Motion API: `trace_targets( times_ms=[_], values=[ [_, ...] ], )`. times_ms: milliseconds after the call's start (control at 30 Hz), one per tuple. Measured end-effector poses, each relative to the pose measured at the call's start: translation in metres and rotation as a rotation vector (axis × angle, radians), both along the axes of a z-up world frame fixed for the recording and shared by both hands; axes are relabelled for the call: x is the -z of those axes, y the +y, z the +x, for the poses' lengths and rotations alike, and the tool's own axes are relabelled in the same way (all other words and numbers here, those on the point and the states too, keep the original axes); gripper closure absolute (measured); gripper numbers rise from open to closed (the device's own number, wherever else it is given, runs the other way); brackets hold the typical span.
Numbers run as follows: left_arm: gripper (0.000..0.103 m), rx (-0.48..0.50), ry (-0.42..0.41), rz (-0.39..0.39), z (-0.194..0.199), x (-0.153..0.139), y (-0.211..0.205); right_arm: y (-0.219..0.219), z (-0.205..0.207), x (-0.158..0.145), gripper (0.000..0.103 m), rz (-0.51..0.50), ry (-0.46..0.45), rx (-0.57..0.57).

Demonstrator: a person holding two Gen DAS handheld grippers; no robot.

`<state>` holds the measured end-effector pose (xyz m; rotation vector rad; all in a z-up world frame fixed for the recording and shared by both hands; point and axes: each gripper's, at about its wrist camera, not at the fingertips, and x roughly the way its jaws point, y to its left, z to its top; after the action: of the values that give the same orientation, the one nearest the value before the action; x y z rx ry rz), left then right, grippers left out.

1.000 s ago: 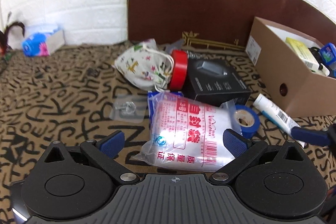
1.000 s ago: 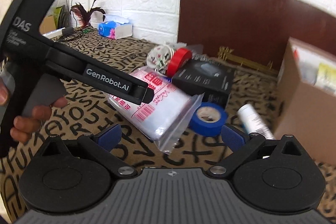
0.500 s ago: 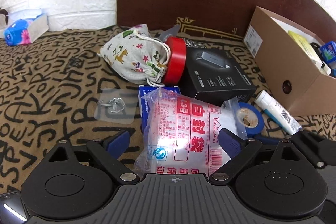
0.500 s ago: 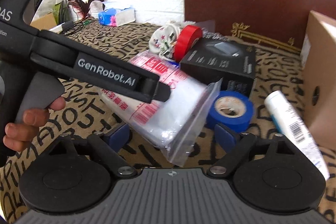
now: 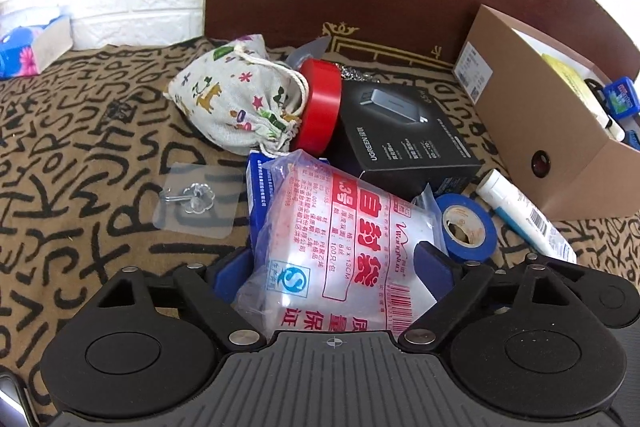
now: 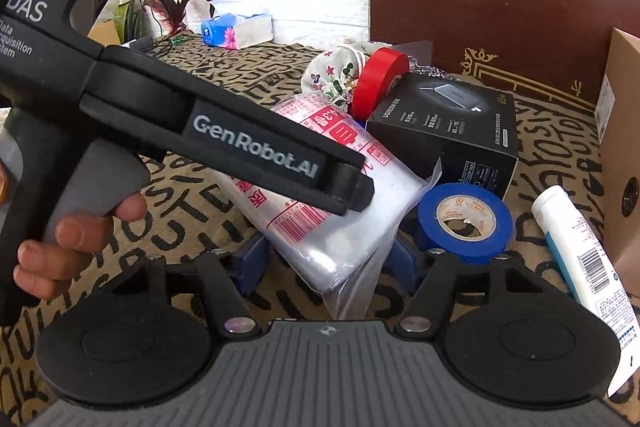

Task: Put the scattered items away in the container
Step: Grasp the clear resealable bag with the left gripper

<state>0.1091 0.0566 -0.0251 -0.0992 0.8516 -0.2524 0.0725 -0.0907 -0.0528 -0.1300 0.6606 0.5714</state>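
A: What is the left gripper (image 5: 334, 265) doing?

B: Its 2 blue pads sit on either side of the clear plastic packet of zip bags with red print (image 5: 340, 255), spread wide. I cannot tell whether they press it.

A: And the right gripper (image 6: 326, 261)?

B: Released, its blue pads apart around the packet's clear end (image 6: 340, 247).

A: What lies around the packet?

B: In the left view, a black carton (image 5: 404, 143) at 12 o'clock of it, a blue tape roll (image 5: 466, 231) at 3 o'clock, a white tube (image 5: 524, 215) beyond. The red tape roll (image 5: 320, 111) leans on a printed drawstring pouch (image 5: 236, 99).

A: The container?

B: The brown cardboard box (image 5: 532, 131) stands at 2 o'clock, well apart from the packet.
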Motion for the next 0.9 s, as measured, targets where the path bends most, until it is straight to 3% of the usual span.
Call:
trace_targets(
  times_ms=[167, 467, 600, 900],
  values=[
    [0.015, -0.002, -0.008, 0.042, -0.002, -0.001, -0.006, 0.003, 0.002, 0.002, 0.033, -0.008, 0.004, 0.012],
    [0.030, 0.012, -0.022, 0.104, -0.016, -0.012, -0.013, -0.005, -0.005, -0.002, 0.057, 0.011, 0.022, 0.010],
    [0.034, -0.004, -0.006, 0.073, -0.027, -0.017, -0.010, -0.010, -0.014, -0.007, 0.063, 0.024, 0.034, 0.001],
    [0.036, 0.034, 0.058, -0.063, -0.057, -0.017, -0.007, -0.029, -0.059, -0.020, 0.066, -0.008, 0.026, -0.029]
  ],
)
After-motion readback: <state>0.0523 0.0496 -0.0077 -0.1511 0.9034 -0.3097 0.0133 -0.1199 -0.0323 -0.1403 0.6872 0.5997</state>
